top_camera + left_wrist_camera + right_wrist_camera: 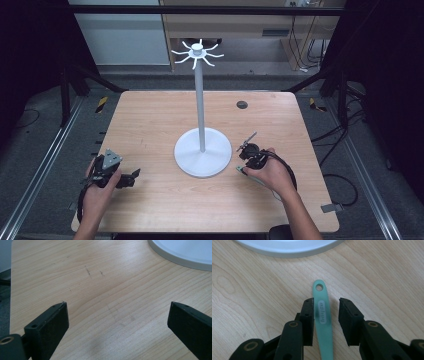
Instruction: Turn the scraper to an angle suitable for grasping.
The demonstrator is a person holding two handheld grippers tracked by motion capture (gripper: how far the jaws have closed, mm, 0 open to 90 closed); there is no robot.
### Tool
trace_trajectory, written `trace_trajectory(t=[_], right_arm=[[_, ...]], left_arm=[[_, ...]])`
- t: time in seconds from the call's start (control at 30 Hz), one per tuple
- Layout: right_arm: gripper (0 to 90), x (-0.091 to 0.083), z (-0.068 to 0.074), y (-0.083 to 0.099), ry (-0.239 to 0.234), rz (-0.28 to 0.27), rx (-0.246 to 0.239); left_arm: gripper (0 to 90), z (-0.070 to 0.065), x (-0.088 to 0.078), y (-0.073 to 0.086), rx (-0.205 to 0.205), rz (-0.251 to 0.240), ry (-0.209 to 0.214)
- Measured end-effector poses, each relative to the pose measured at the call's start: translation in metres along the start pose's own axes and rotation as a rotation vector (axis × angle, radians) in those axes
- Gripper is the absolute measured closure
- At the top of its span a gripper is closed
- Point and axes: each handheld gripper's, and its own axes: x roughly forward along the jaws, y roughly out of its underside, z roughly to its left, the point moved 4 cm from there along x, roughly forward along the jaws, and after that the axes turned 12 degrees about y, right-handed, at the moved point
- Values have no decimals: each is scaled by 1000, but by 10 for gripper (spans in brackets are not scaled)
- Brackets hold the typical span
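Tabletop (150, 120): light wood-grain surface, matt, smooth; faint dark scuff marks visible in the left gripper view.

Stand (202, 150) near the tabletop's centre: white, smooth finish with a soft sheen on its round base; material cannot be told for certain, looks like painted metal or plastic.

Handle (323, 322) lying near the tabletop's right edge: mint-green, slightly translucent plastic, smooth, satin; grey oval label set into it.

Left gripper (117, 322) and right gripper (326, 315): black matt plastic jaws, inner faces look finely textured; brass-coloured metal inserts at the joints.
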Motion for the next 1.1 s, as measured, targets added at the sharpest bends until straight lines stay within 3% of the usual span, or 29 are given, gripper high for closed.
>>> trace_trajectory(t=[0.27, 0.5, 0.57, 0.6, 1.1], right_arm=[[676, 3, 1, -2, -11, 25, -28], [685, 5, 3, -4, -14, 51, -12], [691, 7, 2, -4, -14, 45, -35], [700, 7, 2, -4, -17, 59, -19], [730, 10, 3, -5, -36, 65, -21]], left_arm=[[32, 0, 0, 0, 1, 2, 2], [33, 0, 0, 0, 3, 2, 2], [32, -1, 0, 0, 4, 4, 3], [33, -1, 0, 0, 4, 4, 3], [33, -2, 0, 0, 11, 9, 5]])
